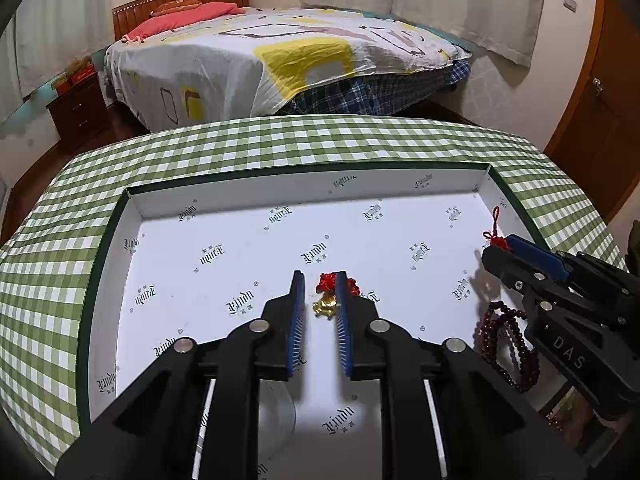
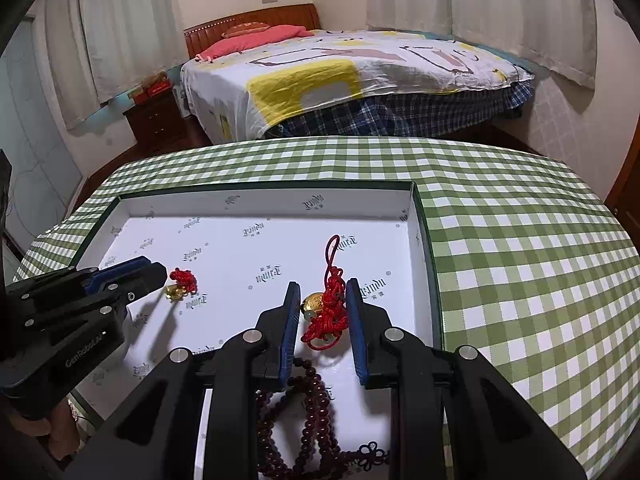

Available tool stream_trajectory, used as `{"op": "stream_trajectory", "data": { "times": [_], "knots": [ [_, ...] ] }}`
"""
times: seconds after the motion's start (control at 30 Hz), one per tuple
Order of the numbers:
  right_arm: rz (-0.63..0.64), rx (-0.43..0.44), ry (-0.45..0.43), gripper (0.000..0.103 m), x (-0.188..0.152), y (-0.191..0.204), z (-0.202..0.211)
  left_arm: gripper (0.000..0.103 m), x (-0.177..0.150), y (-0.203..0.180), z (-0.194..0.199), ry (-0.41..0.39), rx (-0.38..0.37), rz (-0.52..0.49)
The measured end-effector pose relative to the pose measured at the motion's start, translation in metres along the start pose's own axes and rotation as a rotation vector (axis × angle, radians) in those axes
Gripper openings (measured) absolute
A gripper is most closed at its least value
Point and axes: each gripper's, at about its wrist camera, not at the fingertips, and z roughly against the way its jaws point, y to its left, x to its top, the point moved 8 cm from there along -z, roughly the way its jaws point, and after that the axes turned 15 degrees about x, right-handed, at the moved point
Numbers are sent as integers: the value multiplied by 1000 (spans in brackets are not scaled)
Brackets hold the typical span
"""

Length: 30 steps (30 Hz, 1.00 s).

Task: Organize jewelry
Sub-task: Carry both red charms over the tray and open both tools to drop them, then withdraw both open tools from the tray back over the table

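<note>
Between the blue pads of your left gripper (image 1: 320, 280) lies a small gold charm on a bunched red cord (image 1: 327, 295), resting on the white floor of the shallow box (image 1: 308, 188); the fingers stand apart, the right pad at or touching the cord, nothing yet clamped. Your right gripper (image 2: 323, 292) likewise stands released, straddling a larger gold pendant with a red knotted cord (image 2: 326, 304) whose loop trails toward the far wall. To close well, settle each pair low so that the pads meet the knot rather than the slippery metal, which would likely squirt out. Just near of the right gripper, a string of dark red beads (image 2: 316, 396) lies partly under its fingers; a careless lift may snag it. Outward, the box's right wall stands near the right gripper, whereas the left and far floor offers open room. Beyond the rim spreads the green checked tablecloth (image 2: 520, 240).
</note>
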Motion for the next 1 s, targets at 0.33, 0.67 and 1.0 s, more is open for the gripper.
{"op": "stream_trajectory", "data": {
  "times": [0.33, 0.67, 1.0],
  "knots": [
    [-6, -1, -4, 42, 0, -5, 1, 39, -3, 1, -1, 6, 2, 13],
    [25, 9, -113, 42, 8, 15, 46, 56, 3, 21, 44, -93, -2, 60],
    [63, 16, -164, 42, -18, 56, 90, 57, -21, 46, 100, -156, -8, 118]
  ]
}}
